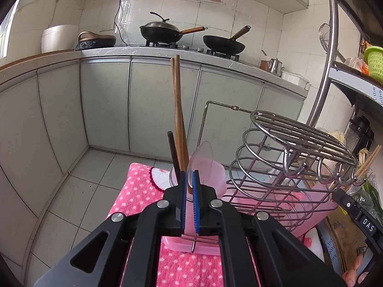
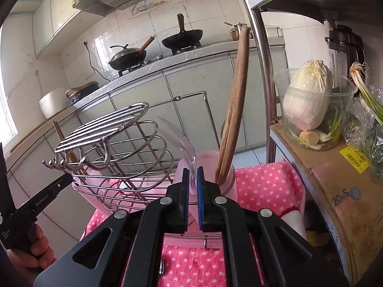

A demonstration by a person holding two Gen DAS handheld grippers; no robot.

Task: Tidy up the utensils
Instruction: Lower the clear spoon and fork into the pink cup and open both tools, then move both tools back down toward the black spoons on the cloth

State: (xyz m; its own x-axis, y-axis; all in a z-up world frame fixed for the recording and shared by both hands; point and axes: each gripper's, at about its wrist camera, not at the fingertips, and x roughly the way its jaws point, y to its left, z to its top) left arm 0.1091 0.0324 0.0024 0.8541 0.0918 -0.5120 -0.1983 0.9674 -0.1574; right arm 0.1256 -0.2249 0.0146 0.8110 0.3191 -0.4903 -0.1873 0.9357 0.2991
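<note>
In the left wrist view, my left gripper (image 1: 189, 174) is shut on the stem of a clear plastic spoon (image 1: 202, 160), whose bowl points up. Close behind it, long wooden chopsticks (image 1: 178, 110) and a dark stick (image 1: 172, 153) stand in a pink cup (image 1: 216, 179). In the right wrist view, my right gripper (image 2: 193, 171) is shut on another clear spoon (image 2: 183, 143), which curves up to the left. Wooden chopsticks (image 2: 237, 95) lean in the pink cup (image 2: 231, 179) just right of it. A steel wire rack (image 1: 275, 167) (image 2: 107, 129) lies between the two cups.
A pink dotted towel (image 1: 138, 191) (image 2: 263, 181) lies under the rack and cups. A shelf post (image 2: 261, 55), a cabbage tub (image 2: 311, 110) and a cardboard box (image 2: 335, 191) crowd the right. Woks (image 1: 162, 32) sit on the far counter. A hand (image 2: 36, 246) holds the other tool.
</note>
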